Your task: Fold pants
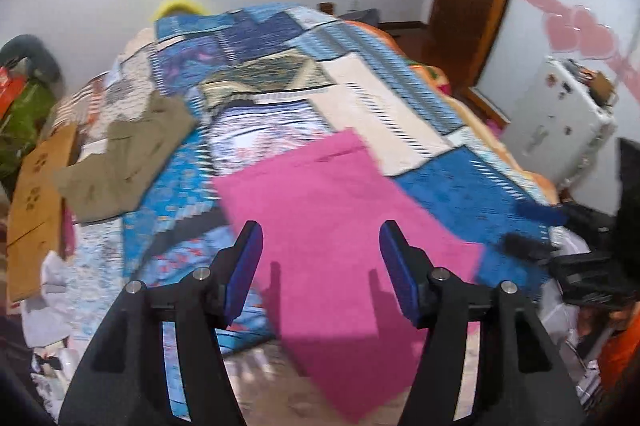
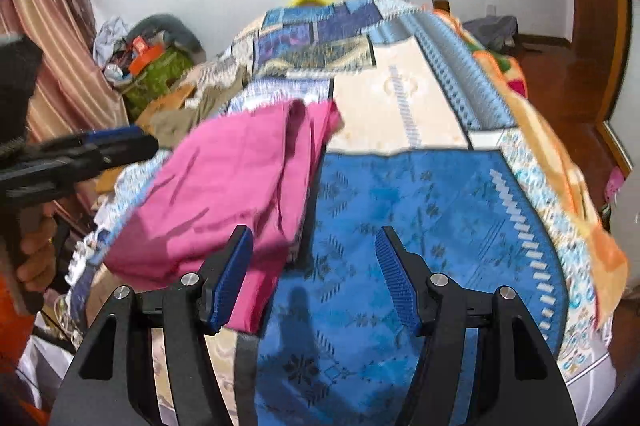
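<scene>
The pink pants (image 1: 340, 226) lie folded on the bed (image 2: 420, 193), over the patchwork blue bedspread, at the bed's near edge and toward its left side as the right wrist camera sees it. In that view the pants (image 2: 224, 185) show doubled layers, with a fold ridge running along their right edge beside the solid blue patch of the spread.

The left gripper (image 1: 320, 246) hangs just above the pants with its jaws apart and nothing between the blue pads; pink cloth shows through the gap below, and the pads cast shadows onto it. The right gripper (image 2: 314, 250) is also spread, empty, hovering over the bed at the right edge of the pants, its left pad over pink cloth and its right pad over blue bedspread. The left gripper appears in the right wrist view too (image 2: 132, 141), side-on, so its gap cannot be read there, with a hand (image 2: 38, 246) gripping its handle.

An olive garment (image 1: 124, 161) lies on the bed beyond and left of the pants (well apart from them), beside a brown cardboard piece (image 1: 36, 209)
</scene>
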